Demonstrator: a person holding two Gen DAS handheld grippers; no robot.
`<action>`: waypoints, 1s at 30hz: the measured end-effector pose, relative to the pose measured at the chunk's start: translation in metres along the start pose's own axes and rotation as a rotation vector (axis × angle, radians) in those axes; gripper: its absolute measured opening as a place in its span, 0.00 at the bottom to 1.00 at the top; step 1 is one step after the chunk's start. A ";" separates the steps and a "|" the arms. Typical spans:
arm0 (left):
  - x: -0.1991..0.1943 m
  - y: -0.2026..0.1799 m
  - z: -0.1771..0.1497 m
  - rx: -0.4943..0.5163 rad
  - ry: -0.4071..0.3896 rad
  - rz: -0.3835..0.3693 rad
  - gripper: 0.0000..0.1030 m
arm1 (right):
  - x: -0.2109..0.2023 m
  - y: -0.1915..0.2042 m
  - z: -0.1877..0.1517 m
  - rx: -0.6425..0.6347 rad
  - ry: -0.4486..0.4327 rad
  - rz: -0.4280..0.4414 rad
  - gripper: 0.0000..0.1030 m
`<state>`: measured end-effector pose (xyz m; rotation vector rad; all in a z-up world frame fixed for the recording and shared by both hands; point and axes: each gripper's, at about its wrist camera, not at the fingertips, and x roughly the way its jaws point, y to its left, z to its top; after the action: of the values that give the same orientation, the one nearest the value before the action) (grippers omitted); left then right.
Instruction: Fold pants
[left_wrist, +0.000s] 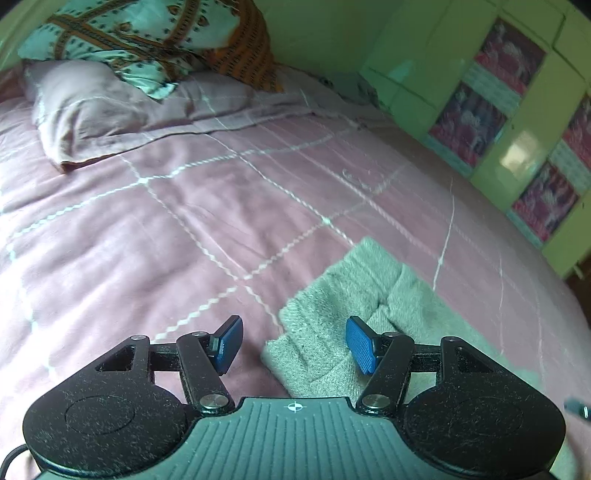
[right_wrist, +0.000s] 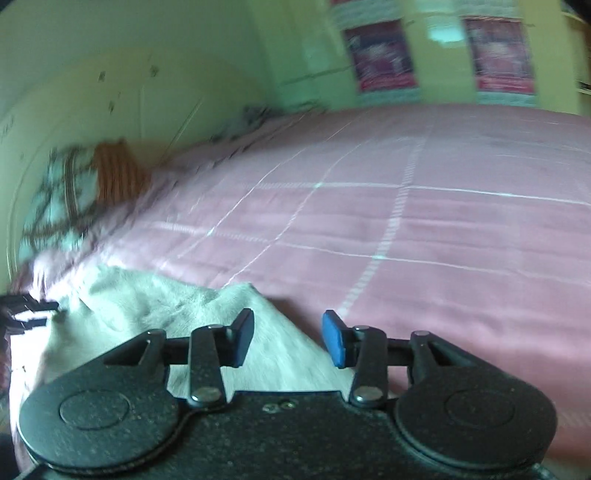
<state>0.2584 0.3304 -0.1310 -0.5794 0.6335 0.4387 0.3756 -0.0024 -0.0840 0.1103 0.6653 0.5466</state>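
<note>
Grey, fleecy pants (left_wrist: 354, 317) lie on a pink bedspread (left_wrist: 184, 229) crossed by thin white lines; they sit at the near edge of the bed, close under both handheld tools; a pink pillow (left_wrist: 92, 110) and a patterned teal and orange cushion (left_wrist: 147, 33) rest at the far end, well apart from the garment, against a green wall (left_wrist: 332, 37).

From the left wrist camera, the left gripper (left_wrist: 293, 343) hovers just above a ribbed, folded end of the pants; its blue pads (left_wrist: 360, 343) stand apart with nothing pinched between them; the cloth lies below and to the right of the gap, and its long axis seems to run away toward the lower right of that view.

From the right wrist camera, which is smeared by motion blur, the right gripper (right_wrist: 288, 339) also has its fingers apart and empty; the grey cloth (right_wrist: 166, 306) spreads below and to the left of the gap, with one pointed corner reaching up near the left pad; bare bedspread fills the right side.

Both tools appear to be clear of the fabric, so the pants rest free, already partly doubled over as far as can be judged; the left tool looks nearer to a graspable edge, since the ribbed end sits almost directly beneath its fingers; the right would likely need to shift leftward to meet the cloth; how many layers are stacked cannot be told from these views.
</note>
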 end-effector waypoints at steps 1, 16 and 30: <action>0.003 0.000 0.000 0.002 0.005 -0.006 0.58 | 0.015 0.003 0.005 -0.004 0.019 0.016 0.40; 0.009 0.004 -0.015 0.012 -0.066 -0.065 0.34 | 0.057 0.009 0.008 -0.032 0.140 0.216 0.11; 0.021 0.018 -0.004 0.020 -0.048 -0.104 0.16 | 0.081 0.041 0.027 -0.145 0.191 0.103 0.03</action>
<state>0.2624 0.3457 -0.1540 -0.5787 0.5592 0.3476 0.4269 0.0761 -0.0971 -0.0446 0.8065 0.7085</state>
